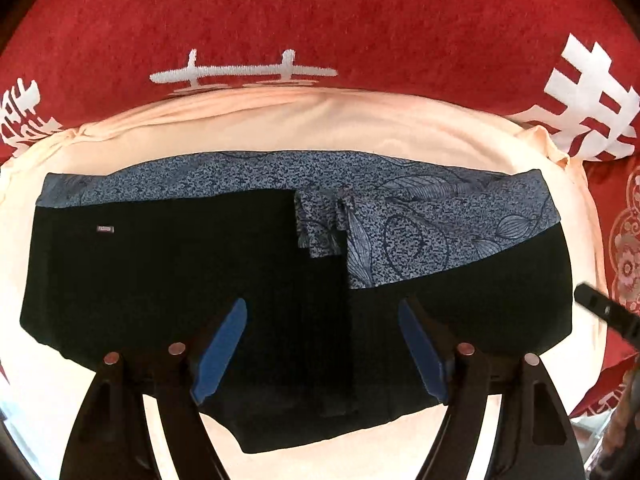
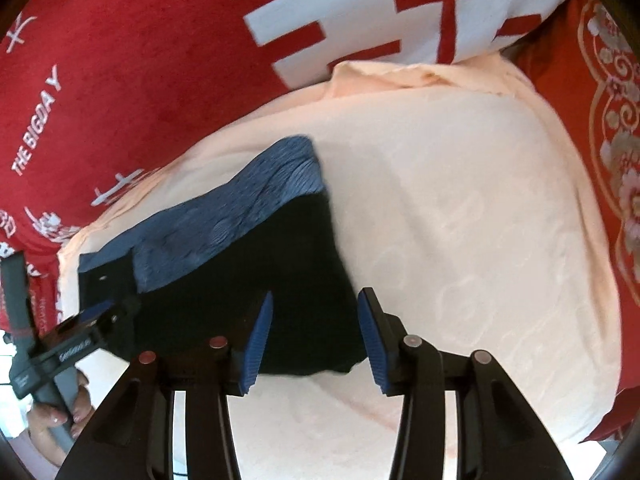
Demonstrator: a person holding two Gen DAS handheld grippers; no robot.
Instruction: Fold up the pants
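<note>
The folded pants (image 1: 248,280) are lying crosswise directly ahead of the spread left tool (image 1: 322,344), their right end sitting between the spread right tool (image 2: 316,332) fingers

Pants (image 1: 168,280): one folded pair, black with a blue patterned band
Peach cloth (image 1: 320,128) under the pants: one
Red blanket (image 1: 320,20) behind the peach cloth: one
Hand-held grippers: two, left hand-held gripper (image 1: 322,344), right hand-held gripper (image 2: 314,340)

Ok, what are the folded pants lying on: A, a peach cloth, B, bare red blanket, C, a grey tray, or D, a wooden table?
A: the pants rest on a peach cloth that shows all around them, and that cloth is spread over the red blanket.
</note>
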